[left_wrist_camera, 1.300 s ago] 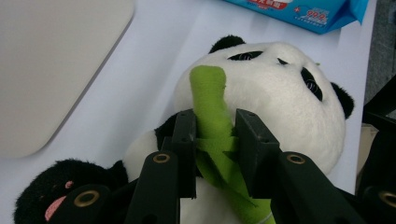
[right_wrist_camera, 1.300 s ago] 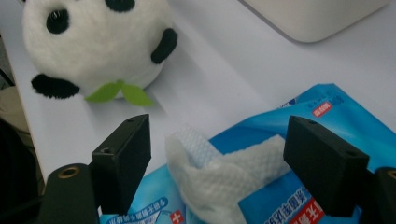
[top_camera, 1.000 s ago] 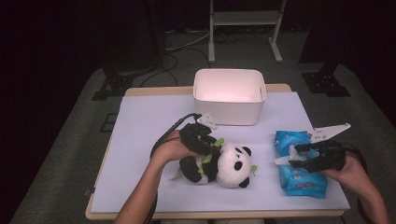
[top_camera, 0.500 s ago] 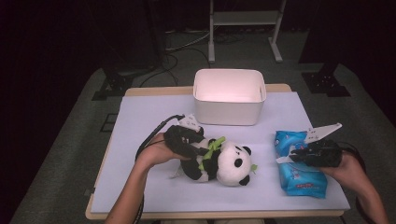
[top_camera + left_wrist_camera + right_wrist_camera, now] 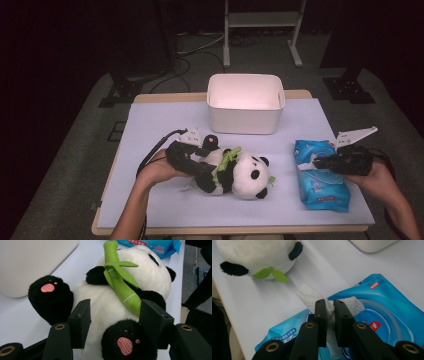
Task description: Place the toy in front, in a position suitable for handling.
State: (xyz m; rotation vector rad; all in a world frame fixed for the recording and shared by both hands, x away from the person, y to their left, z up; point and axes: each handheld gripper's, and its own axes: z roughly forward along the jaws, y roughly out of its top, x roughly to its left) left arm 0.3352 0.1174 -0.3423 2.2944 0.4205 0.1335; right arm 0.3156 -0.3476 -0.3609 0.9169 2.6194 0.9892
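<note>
A thin white wet wipe (image 5: pixel 329 303) is pinched between the nearly closed jaws of the right tool (image 5: pixel 330 312), which have just been closing on it; it is drawn up out of the opening of the blue wipe pack (image 5: pixel 319 175) lying at the right of the desk (image 5: pixel 150 125). The sheet is judged light, limp, damp and easily torn, so a hold across its bunched middle, as now, is thought safer than one at an edge. The crinkly pack may lift with it.

Farther left, the plush panda (image 5: pixel 235 171) lies on its back at mid-desk, black-limbed with pink paw pads, a green bamboo stalk (image 5: pixel 119 277) across its chest. The left tool (image 5: pixel 115 325) stands half open around the lower belly, its jaws having just been opening; no firm press is seen. The toy is judged soft, light and squashy, best taken around the body.

Beyond stands a white bin (image 5: pixel 245 102).
</note>
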